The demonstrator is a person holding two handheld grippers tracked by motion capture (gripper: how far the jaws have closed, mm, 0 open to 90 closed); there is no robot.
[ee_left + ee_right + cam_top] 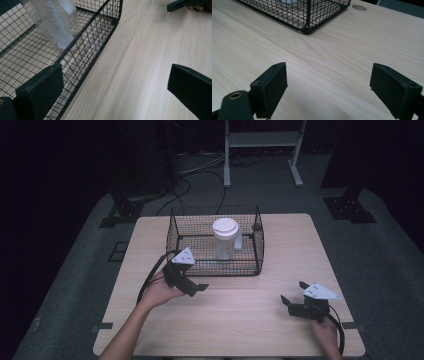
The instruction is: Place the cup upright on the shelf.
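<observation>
Clear plastic cup [223, 240] w/ white round lid stands upright inside black wire-mesh basket [258, 251], toward far edge of pale woodgrain tabletop [240, 320]. Left gripper [193, 285] just beside basket's near-left corner, jaws spread, empty. Right gripper [293, 292] near tabletop's near-right corner, spread, empty.

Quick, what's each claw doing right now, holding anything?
Left gripper: open, holding nothing, beside the wire basket.
Right gripper: open, holding nothing, over the table.

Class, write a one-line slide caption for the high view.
A lidded clear jug stands in a black wire basket on a wooden table, with the left tool and right tool open nearby.
</observation>
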